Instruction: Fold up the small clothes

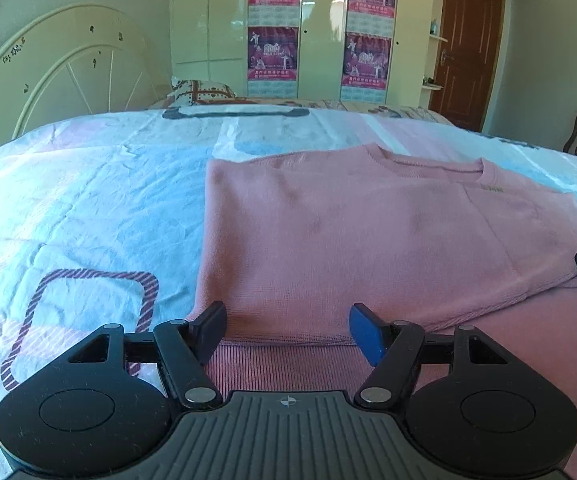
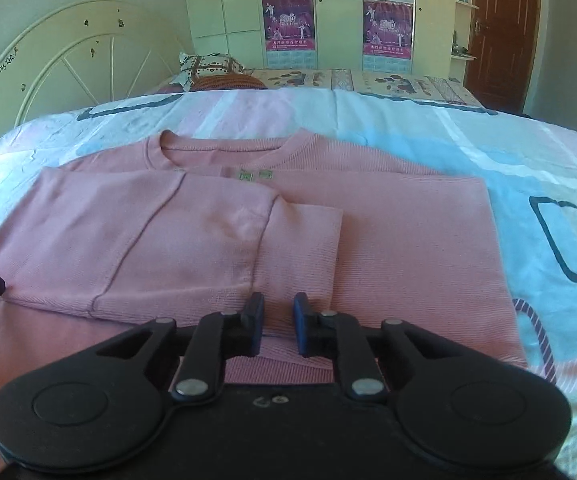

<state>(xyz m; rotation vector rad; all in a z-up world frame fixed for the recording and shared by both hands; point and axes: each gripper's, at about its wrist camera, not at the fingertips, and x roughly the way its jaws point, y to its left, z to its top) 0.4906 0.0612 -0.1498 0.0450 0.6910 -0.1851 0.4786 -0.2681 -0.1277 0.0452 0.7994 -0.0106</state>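
Right wrist view: the pink sweater [image 2: 388, 240] lies flat on the bed [image 2: 488, 152], its collar toward the headboard [image 2: 68, 60]. One side and its sleeve [image 2: 300, 256] are folded over the front, and the sleeve end lies toward the hem, just in front of the right gripper [image 2: 278, 330]. The fingers [image 2: 254, 328] of this gripper stand narrow, with a small gap between them, and no cloth is pinched in the gap; they hover over the hem of the sweater.

In the left wrist view the sweater [image 1: 368, 240] fills the middle and right, and the left gripper [image 1: 288, 332] is above the hem near the sweater's left corner. Its fingers [image 1: 210, 328] are wide apart and hold nothing.

Around the sweater is the light blue and pink sheet [image 1: 88, 200]. Beyond the sweater, near the headboard, lies a pillow [image 2: 208, 68]. Behind the bed stands a wardrobe [image 2: 336, 20] with posters [image 2: 288, 20], and a brown door [image 2: 504, 32] is at its right.
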